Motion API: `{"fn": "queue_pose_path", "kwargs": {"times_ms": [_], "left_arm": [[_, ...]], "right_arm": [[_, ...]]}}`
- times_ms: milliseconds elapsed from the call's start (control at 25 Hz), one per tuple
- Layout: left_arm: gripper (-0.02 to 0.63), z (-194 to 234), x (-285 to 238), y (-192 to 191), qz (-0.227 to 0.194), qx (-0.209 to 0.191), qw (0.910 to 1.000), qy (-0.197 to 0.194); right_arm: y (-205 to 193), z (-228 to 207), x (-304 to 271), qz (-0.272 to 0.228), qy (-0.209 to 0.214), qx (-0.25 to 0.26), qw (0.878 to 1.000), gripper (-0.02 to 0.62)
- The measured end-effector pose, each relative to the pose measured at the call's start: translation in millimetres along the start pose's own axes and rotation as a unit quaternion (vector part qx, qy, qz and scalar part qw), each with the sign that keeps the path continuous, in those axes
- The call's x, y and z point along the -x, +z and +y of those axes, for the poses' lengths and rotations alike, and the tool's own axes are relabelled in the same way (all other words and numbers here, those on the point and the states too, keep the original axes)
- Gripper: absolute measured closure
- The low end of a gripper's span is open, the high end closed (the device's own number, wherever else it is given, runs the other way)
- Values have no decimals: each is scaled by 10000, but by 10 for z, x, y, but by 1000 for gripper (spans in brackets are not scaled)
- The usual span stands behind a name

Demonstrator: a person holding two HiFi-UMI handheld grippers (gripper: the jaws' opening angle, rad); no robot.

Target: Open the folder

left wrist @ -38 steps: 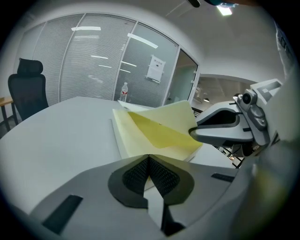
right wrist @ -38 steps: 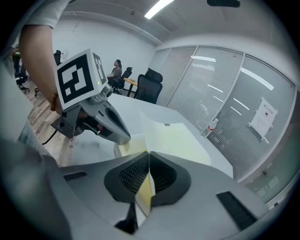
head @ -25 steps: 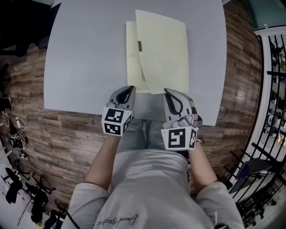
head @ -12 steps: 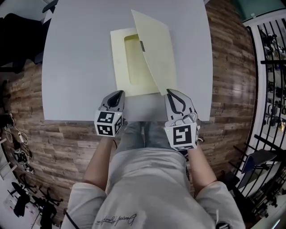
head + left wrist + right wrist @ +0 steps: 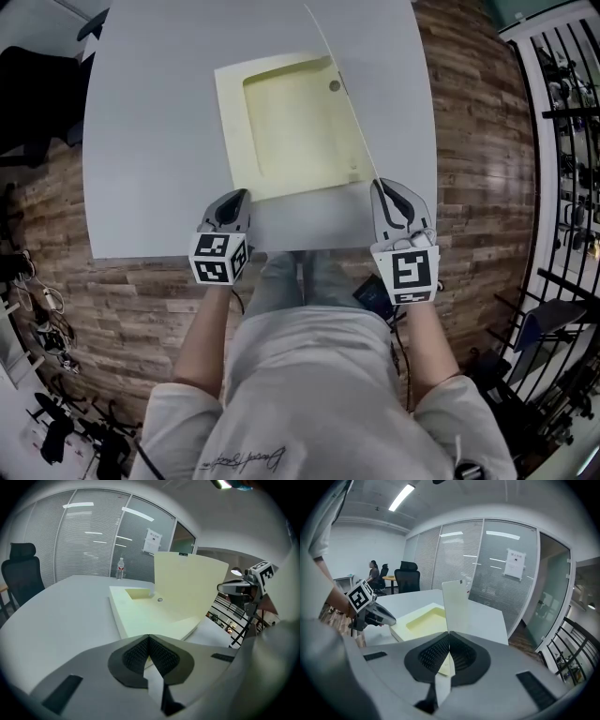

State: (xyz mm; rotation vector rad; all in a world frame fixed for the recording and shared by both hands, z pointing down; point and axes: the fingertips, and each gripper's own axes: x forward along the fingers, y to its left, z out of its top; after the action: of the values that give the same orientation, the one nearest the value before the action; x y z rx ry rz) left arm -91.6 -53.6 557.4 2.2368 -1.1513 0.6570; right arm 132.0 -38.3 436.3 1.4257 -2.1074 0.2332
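A pale yellow folder lies on the grey table (image 5: 150, 141), its recessed lower panel (image 5: 291, 131) laid bare. Its cover (image 5: 352, 112) stands up on edge along the right side and shows only as a thin line from above. My right gripper (image 5: 382, 186) is shut on the cover's near corner, and in the right gripper view the cover (image 5: 457, 604) rises straight from the jaws. My left gripper (image 5: 234, 197) is shut, its tips at the folder's near left corner. The left gripper view shows the lower panel (image 5: 140, 613) running behind the tips; whether they touch it is unclear.
The table's near edge runs just under both grippers, with wooden floor around it. A black office chair (image 5: 21, 569) and a water bottle (image 5: 121, 569) stand at the table's far side. Glass walls with blinds lie beyond. A metal railing (image 5: 562, 141) stands to the right.
The right gripper has moved to the right with the cover, swinging it from leaning over the folder to standing on edge. The recessed inside has come into view. The left gripper has stayed put.
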Motion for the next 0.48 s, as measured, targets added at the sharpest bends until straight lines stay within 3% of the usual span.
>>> {"fn": "queue_pose_path", "kwargs": {"times_ms": [480], "left_arm": [[597, 78, 58, 3, 1, -94, 9999, 105]], "right_arm": [[-526, -668, 84, 183, -619, -1275, 9897, 569]]}}
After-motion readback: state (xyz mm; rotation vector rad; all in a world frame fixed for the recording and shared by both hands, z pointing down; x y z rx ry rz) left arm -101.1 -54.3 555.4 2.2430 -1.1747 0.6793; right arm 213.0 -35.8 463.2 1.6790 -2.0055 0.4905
